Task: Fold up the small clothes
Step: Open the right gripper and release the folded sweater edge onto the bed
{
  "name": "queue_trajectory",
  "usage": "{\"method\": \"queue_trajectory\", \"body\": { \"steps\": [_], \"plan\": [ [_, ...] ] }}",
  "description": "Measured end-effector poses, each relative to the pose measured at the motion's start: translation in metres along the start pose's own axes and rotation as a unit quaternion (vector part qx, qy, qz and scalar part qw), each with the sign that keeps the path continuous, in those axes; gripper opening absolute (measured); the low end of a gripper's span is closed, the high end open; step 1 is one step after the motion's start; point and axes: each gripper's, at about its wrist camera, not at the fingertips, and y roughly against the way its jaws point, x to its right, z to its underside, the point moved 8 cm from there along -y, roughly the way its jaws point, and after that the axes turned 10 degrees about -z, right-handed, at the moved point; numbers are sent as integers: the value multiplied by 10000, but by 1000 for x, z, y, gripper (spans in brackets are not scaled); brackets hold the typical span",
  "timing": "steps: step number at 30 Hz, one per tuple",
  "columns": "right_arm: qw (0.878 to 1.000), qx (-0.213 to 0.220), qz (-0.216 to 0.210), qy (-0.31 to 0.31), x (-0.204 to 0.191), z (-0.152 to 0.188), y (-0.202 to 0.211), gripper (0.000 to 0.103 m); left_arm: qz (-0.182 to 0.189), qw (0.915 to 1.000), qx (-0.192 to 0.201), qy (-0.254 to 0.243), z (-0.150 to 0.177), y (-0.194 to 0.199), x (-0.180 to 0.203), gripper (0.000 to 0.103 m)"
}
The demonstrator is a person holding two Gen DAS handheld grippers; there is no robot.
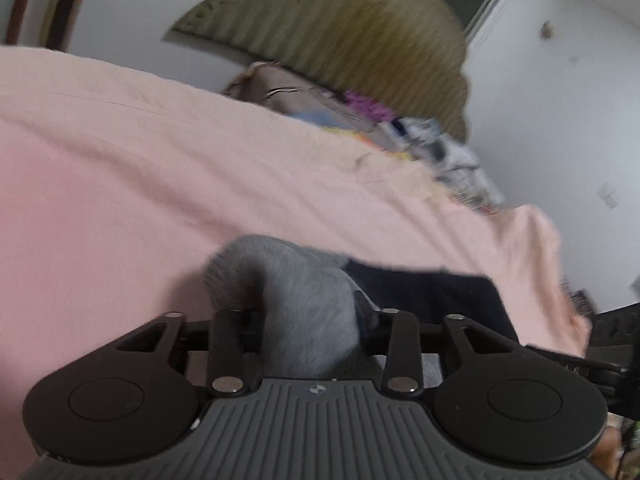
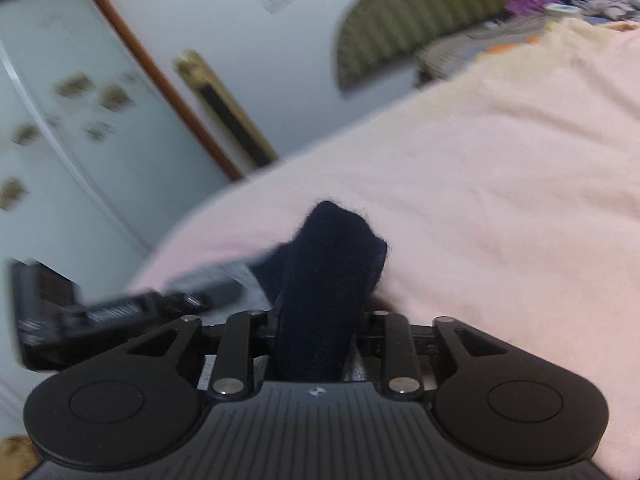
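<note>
A: Garment first. Where?

B: One small knit piece, grey part [image 1: 304, 300] bunched between the left claw's [image 1: 308, 320] jaws, navy part [image 2: 328, 280] bunched between the right claw's [image 2: 316, 320] jaws. Both clamped on cloth; fabric fills each gap and rises ahead of the fingers.

A: Grey and navy joined?

B: Left view shows the navy running off to the right of the grey, toward the right claw at the frame's edge. Looks like one item.

A: Beneath?

B: Pink sheet [image 1: 160, 168], under and ahead of both claws.

A: Farther out?

B: Olive headboard [image 1: 340, 32] far ahead; clothes pile [image 1: 420, 132] below it. Left of the right claw, a frosted door [image 2: 60, 100]. Blurred frames.
</note>
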Motion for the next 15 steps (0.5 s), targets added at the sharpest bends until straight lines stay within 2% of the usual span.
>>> {"method": "queue_trajectory", "body": {
  "steps": [1, 2, 3, 4, 6, 10, 14, 15],
  "plan": [
    [9995, -156, 248, -73, 6, 4, -2, 46, -238, 9997, -73, -22, 0, 1, -3, 59],
    [9988, -219, 406, -137, 10, 8, 1, 51, -346, 9994, -77, -62, 2, 7, -4, 67],
    [9987, -197, 446, -162, 10, 10, 8, 59, -334, 9994, 16, -127, 4, 17, -4, 85],
    [9990, -151, 395, -164, 7, 13, 18, 66, -279, 9993, 105, -203, 6, 29, -3, 96],
    [9996, -87, 188, -192, 0, 22, 43, 72, -97, 9993, 128, -350, 17, 55, 2, 96],
    [9978, -338, -370, -427, -13, 52, 85, 72, 510, 9974, -242, -455, 65, 97, 15, 96],
    [9969, -653, -204, -385, -13, 99, 119, 72, 690, 9944, -699, -401, 120, 110, 13, 89],
    [9967, -659, -254, -396, -14, 109, 124, 71, 719, 9934, -829, -329, 131, 110, 12, 82]
  ]
}}
